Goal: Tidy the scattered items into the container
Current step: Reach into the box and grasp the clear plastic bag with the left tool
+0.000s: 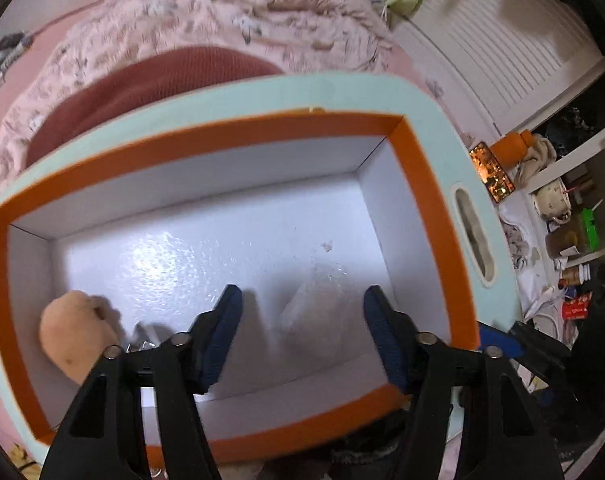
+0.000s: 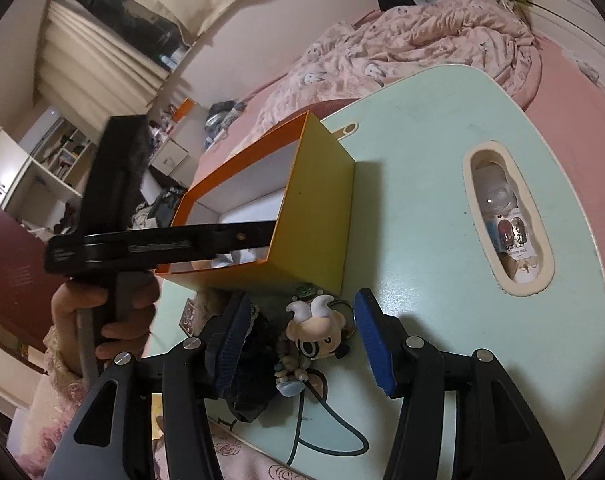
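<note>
My left gripper (image 1: 302, 290) hangs open over the box (image 1: 418, 184), which has an orange rim and a white inside. A blurred clear packet (image 1: 314, 304) lies on the box floor between the jaws, touching neither pad. A tan plush piece (image 1: 74, 332) rests in the box's near left corner. In the right wrist view my right gripper (image 2: 302, 296) stands open around a cartoon figure keychain (image 2: 318, 336) lying on the mint table (image 2: 422, 160). A dark item (image 2: 254, 380) lies against its left finger. A hand (image 2: 102, 308) holds the left gripper (image 2: 162, 240) over the box (image 2: 318, 208).
A pink rumpled blanket (image 1: 206, 16) and a red cushion (image 1: 150, 80) lie beyond the table. The table has a handle slot (image 2: 506, 216) to the right of the box. Cluttered shelves (image 1: 570, 208) stand at the right. A small card (image 2: 188, 314) lies by the box's near side.
</note>
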{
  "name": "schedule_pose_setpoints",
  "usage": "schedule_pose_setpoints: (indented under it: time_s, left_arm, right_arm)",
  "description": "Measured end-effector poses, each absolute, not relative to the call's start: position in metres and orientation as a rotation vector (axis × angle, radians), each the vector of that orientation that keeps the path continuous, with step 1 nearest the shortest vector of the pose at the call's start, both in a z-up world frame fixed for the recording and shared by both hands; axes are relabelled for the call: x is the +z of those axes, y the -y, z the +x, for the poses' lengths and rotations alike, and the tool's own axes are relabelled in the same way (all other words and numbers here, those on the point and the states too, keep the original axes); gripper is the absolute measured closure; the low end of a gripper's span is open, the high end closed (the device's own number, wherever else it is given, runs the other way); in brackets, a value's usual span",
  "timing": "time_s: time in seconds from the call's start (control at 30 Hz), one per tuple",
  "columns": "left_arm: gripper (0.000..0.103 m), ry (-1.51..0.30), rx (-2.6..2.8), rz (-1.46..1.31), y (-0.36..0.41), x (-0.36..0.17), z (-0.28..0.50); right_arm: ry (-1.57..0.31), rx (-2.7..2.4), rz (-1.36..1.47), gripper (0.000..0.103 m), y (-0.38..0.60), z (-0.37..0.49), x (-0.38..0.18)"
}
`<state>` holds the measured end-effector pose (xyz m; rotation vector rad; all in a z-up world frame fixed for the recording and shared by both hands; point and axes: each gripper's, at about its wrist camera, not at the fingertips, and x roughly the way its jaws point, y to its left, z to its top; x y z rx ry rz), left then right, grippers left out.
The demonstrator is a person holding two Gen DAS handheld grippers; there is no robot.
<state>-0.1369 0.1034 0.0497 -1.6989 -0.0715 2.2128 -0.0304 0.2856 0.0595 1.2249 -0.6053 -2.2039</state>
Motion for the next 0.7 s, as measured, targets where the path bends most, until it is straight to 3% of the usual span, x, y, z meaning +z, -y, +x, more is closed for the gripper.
schedule_pose_setpoints:
  time_s: [0.07,0.13,0.33,0.57,0.7]
  left_arm:
    - [0.059,0.045,2.216,-1.69,-0.106,0.045,-0.137]
    - [0.073,0.012,2.206,-1.677,-0.108,0.043,-0.135]
    - [0.073,0.043,2.25,-1.614,-0.099,0.051,-0.13]
    - [0.073,0.186,2.331,-1.303,-0.058,0.121,-0.083]
    - [0.073,0.221,2.32,-1.216,-0.038,0.132,-0.041]
  right_arm:
    - [0.61,-2.2,1.23,0.05,-0.284,-0.033,0.06]
    - [0.611,-2.201,1.232,0.05,-0.284,-0.033,0.061]
    - [0.615,-2.21,1.227,0.05,-0.286,-0.032,0.06]
    - [0.633,-2.224,1.219,0.05,-0.291,-0.032,0.062]
    - [0.644,-2.229,1.213,0.05,-0.292,-0.032,0.063]
